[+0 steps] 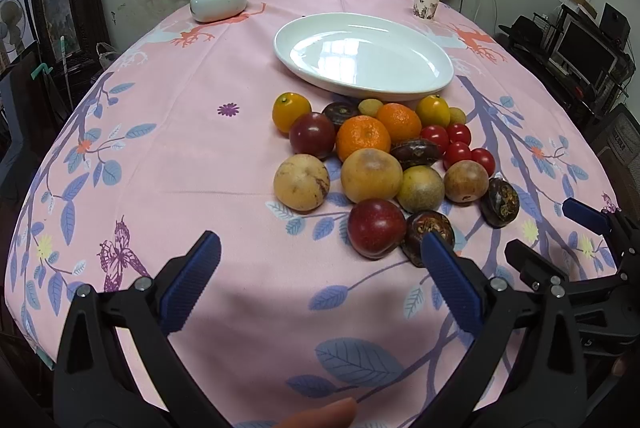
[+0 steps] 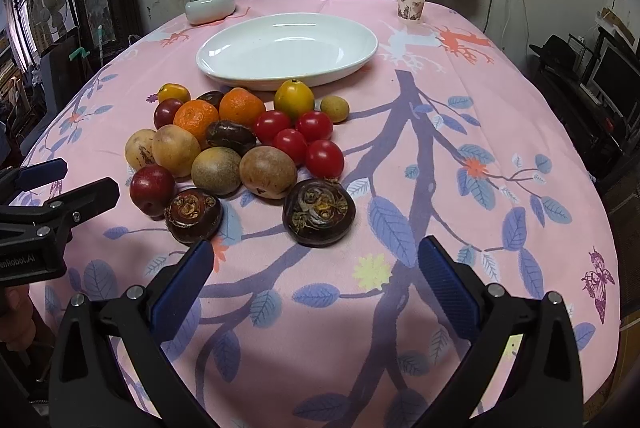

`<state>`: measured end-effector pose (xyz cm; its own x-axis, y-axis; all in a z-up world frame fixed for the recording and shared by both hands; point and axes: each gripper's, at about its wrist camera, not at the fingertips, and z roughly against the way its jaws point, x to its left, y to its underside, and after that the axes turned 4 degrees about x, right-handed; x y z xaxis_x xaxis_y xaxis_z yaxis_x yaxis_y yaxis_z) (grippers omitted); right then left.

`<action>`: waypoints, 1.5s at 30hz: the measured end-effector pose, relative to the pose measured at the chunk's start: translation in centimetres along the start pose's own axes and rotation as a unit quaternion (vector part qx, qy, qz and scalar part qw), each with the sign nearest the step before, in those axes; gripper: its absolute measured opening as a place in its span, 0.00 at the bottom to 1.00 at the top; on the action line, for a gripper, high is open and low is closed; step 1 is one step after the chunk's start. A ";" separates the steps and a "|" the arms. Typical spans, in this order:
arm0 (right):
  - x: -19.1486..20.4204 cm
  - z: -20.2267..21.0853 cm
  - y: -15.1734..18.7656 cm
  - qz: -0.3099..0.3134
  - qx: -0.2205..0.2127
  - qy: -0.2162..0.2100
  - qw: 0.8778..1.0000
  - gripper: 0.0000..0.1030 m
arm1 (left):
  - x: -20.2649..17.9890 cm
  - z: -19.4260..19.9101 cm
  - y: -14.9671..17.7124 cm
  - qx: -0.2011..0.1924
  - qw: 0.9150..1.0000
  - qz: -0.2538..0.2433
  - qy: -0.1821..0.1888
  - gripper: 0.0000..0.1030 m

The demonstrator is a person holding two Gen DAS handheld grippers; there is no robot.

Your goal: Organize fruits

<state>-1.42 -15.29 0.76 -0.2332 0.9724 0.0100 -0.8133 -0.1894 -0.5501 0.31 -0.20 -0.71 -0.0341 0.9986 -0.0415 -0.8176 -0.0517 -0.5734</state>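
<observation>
A pile of fruit lies on the pink tablecloth: two oranges (image 1: 363, 141), red cherry tomatoes (image 2: 325, 159), red plums (image 1: 376, 228), tan round fruits (image 1: 371, 175) and dark brown water chestnuts (image 2: 319, 207). An empty white oval plate (image 1: 362, 53) sits just behind the pile; it also shows in the right wrist view (image 2: 287, 48). My left gripper (image 1: 320, 248) is open and empty, in front of the pile and left of the nearest plum. My right gripper (image 2: 314, 256) is open and empty, just in front of a water chestnut.
A pale green lidded jar (image 1: 218, 0) stands at the far left of the table and a paper cup (image 1: 427, 2) at the far right. Furniture and monitors (image 1: 584, 55) crowd the right side of the room. The table's near edge lies below both grippers.
</observation>
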 end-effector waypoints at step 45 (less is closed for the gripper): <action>-1.2 -1.1 -0.8 0.023 0.022 -0.004 0.999 0.92 | 2.7 -0.9 0.9 -0.001 1.000 -0.013 -0.001 0.98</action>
<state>0.14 -16.14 0.25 -0.2750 0.9614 -0.0083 -0.8244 -0.2402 -0.5125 0.03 2.43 -2.06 -0.0149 0.9996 -0.0247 -0.8176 -0.0264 -0.5751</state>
